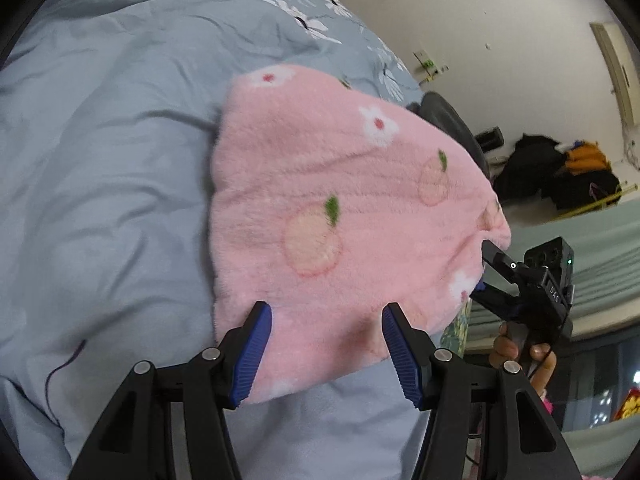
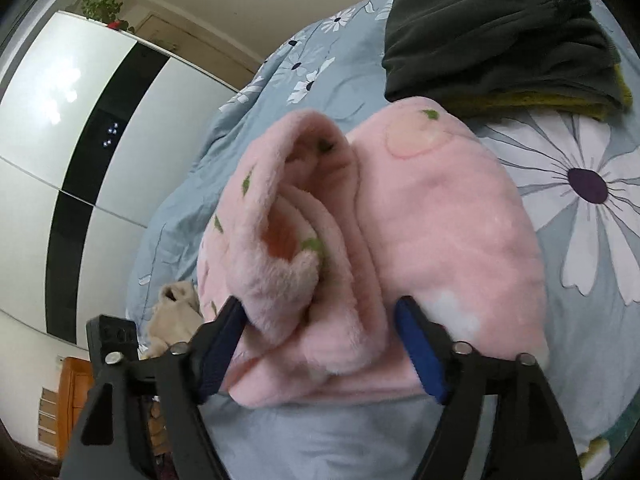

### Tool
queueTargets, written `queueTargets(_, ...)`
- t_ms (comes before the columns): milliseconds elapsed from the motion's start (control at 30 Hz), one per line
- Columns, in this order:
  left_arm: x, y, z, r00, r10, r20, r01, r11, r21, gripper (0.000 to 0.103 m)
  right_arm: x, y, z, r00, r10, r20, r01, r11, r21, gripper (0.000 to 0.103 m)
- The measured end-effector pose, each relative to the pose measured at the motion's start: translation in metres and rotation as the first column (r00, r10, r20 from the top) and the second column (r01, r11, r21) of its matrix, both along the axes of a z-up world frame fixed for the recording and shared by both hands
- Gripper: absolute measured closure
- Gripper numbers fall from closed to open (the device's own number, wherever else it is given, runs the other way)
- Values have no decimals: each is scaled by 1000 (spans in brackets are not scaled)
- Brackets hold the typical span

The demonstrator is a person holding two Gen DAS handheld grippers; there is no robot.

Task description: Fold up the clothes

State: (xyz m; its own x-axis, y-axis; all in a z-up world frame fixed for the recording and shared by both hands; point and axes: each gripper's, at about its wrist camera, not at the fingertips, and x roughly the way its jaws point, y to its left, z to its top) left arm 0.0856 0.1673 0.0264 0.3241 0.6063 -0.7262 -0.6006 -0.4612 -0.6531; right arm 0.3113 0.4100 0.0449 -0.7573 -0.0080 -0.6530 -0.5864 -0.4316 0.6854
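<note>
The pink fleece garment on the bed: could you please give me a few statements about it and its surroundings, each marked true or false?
1. The pink fleece garment lies on a grey-blue flowered bedspread. True.
2. The garment is printed with blue stripes. False: it shows peaches, green leaves and white flowers.
3. The left gripper is open, with the garment's near edge between its blue fingers. True.
4. A dark folded garment rests on a yellow-green one beyond the pink garment. True.
5. The right gripper is clamped shut on the dark garment. False: it stands open at the pink garment's near edge.
</note>
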Motion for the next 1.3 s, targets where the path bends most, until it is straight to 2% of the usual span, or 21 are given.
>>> queueTargets(67,-2,-4,0,1000,14,4,-14,1000,5,42,-3,3,5,999,-18,-40,18,1000,-4,25)
queueTargets(167,-2,-6,4,1000,24,-2,-24,1000,20,42,-7,7,11,997,-49,-54,48,999,-12,25)
queueTargets(400,-7,-6,1,999,32,12,-32,999,14,42,-5,14,7,988,-103,-111,88,988,-129,29)
queueTargets(433,-7,-6,1,999,31,16,-31,999,12,42,-4,15,7,987,-111,-113,95,986,-140,33)
queueTargets(500,-4,-3,1,999,30,18,-30,999,12,42,-4,18,9,991,-121,-61,112,985,-128,68)
queueTargets(600,-3,-3,4,999,28,18,-28,999,21,42,-8,19,12,994,-108,-19,106,989,-100,78)
queueTargets(700,-3,0,8,1000,19,25,-20,999,44,42,-4,14,40,995,-77,-59,76,997,-24,82)
queueTargets(800,-3,1,11,1000,5,27,-6,998,66,39,12,-3,94,990,-7,-141,30,986,161,82)
queueTargets(900,-1,8,7,999,-6,41,4,998,61,39,34,-7,119,985,-15,-170,59,964,258,82)
queueTargets(967,-1,11,4,999,-8,52,6,999,54,39,47,8,104,987,-71,-145,103,968,230,82)
queueTargets(1067,-6,12,1,999,6,43,-8,999,37,39,59,38,36,980,-200,20,198,976,87,82)
queueTargets(1100,-9,12,0,999,23,39,-25,999,33,36,62,40,22,978,-205,34,203,978,54,81)
queueTargets(1133,-14,12,-1,998,50,38,-51,998,31,29,64,39,15,980,-198,27,197,979,48,81)
queueTargets(1200,-24,15,-4,993,105,49,-107,993,41,19,67,38,10,982,-189,10,188,980,60,73)
queueTargets(1233,-27,17,-7,991,122,58,-124,991,41,19,68,39,11,983,-185,5,184,980,75,68)
queueTargets(1300,-32,26,-13,987,132,88,-136,990,42,19,72,42,13,984,-178,23,175,979,105,45)
